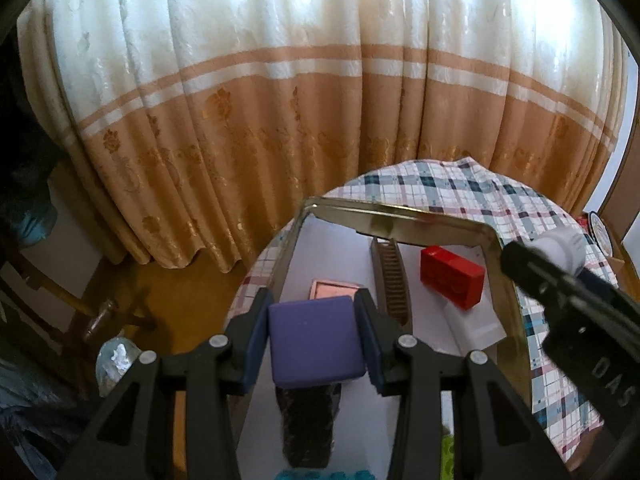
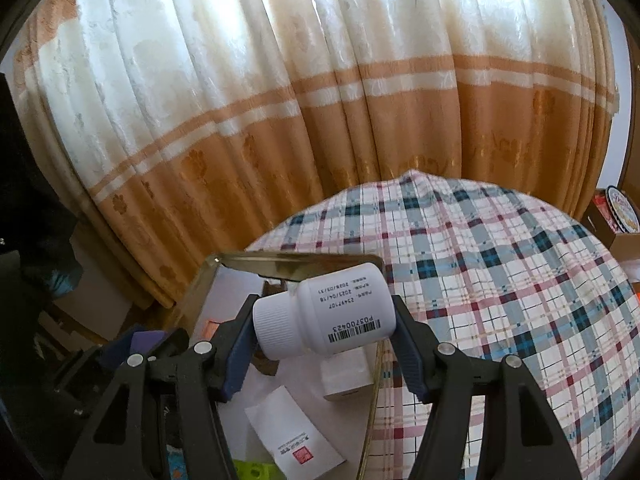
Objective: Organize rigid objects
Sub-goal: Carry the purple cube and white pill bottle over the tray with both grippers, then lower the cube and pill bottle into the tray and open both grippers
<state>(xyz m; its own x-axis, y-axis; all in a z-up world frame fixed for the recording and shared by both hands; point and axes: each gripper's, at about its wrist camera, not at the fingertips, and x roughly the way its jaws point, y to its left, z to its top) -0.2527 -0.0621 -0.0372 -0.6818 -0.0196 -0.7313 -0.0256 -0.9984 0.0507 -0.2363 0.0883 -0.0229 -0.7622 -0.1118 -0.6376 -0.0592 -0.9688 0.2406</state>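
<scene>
The left hand-held gripper [image 1: 316, 344] pinches a purple block [image 1: 316, 344] over the gold-rimmed tray [image 1: 400, 216]. The right hand-held gripper [image 2: 324, 328] pinches a white bottle [image 2: 328, 316] lying sideways, just above the tray's right rim. A red box [image 1: 452, 276], a comb [image 1: 394, 280] and a pink tile [image 1: 334, 290] already lie inside.

The round bottle could slip and roll off onto the checked cloth [image 2: 500, 280]. The two hand-held grippers are close and might bump.

The bottle's label shows a barcode with "P03700423" and dates, upside down.
</scene>
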